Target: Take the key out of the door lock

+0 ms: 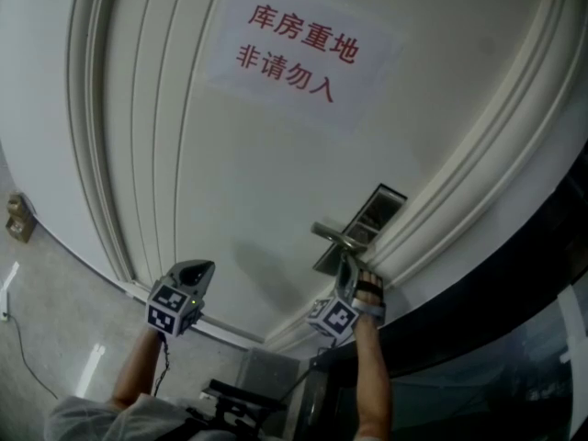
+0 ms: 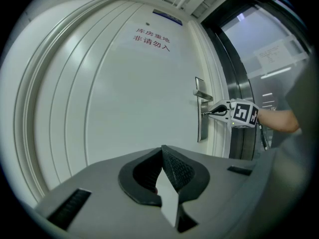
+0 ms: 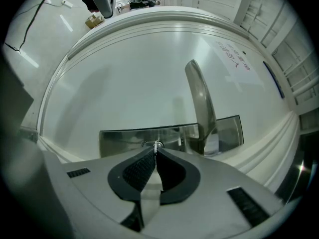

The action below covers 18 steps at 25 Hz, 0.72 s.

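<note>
Our right gripper has its jaws pinched together on the key. Only a thin metal edge of the key shows at the tips. The key sits in the round cylinder of the steel lock plate, with the gripper's nose right up against that plate. Just beside the cylinder, on the same plate, the lever handle stands out from the door.

Our left gripper has its jaws closed against each other with nothing between them. We hold it off the surface, well apart from the lock, pointing at the white panelled door. Higher up on the door is a paper sign with red characters.
</note>
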### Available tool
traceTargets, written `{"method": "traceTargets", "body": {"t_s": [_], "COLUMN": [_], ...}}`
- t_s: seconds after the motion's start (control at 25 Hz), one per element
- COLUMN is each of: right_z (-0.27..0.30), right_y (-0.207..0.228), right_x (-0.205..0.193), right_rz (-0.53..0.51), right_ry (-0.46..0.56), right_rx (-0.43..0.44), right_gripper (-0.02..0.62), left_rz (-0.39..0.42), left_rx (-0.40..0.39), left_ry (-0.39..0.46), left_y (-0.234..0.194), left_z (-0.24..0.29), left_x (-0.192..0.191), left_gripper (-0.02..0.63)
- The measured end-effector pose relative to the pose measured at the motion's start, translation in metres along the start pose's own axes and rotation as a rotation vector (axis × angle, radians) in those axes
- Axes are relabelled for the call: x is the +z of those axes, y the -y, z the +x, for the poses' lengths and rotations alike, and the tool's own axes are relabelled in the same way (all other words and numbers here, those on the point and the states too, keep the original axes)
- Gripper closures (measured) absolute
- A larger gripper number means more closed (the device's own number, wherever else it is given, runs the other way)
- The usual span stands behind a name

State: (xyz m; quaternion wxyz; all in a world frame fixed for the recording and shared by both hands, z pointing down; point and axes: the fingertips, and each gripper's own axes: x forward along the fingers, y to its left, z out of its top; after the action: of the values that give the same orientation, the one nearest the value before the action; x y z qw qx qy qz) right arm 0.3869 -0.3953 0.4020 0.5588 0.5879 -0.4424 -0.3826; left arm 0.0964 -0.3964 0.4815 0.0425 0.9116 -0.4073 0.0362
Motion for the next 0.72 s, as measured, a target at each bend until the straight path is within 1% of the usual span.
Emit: {"method": "traceTargets", "body": {"t_s": [0.28,0.72], "right_z": [-0.0016,-0.0033], "right_y": [0.0012,0.0011], "right_x": [0.0035,0.0037], "right_rz": [0.013,-0.006], "right_ry": [0.007,-0.001], "right_rx": [0.005,0.001], "right_gripper": [0.572,0.574], "left_rz": [0.0,-0.004], "left_rx": [-0.002,-0.01], "left_ry": [0.002,-0.002], "left_y": [-0.0013,-0.0057], "left_z": [0.0007,0.0003], "left_x": [0.001,-0.0007], "left_gripper": [0.601,0.601]}}
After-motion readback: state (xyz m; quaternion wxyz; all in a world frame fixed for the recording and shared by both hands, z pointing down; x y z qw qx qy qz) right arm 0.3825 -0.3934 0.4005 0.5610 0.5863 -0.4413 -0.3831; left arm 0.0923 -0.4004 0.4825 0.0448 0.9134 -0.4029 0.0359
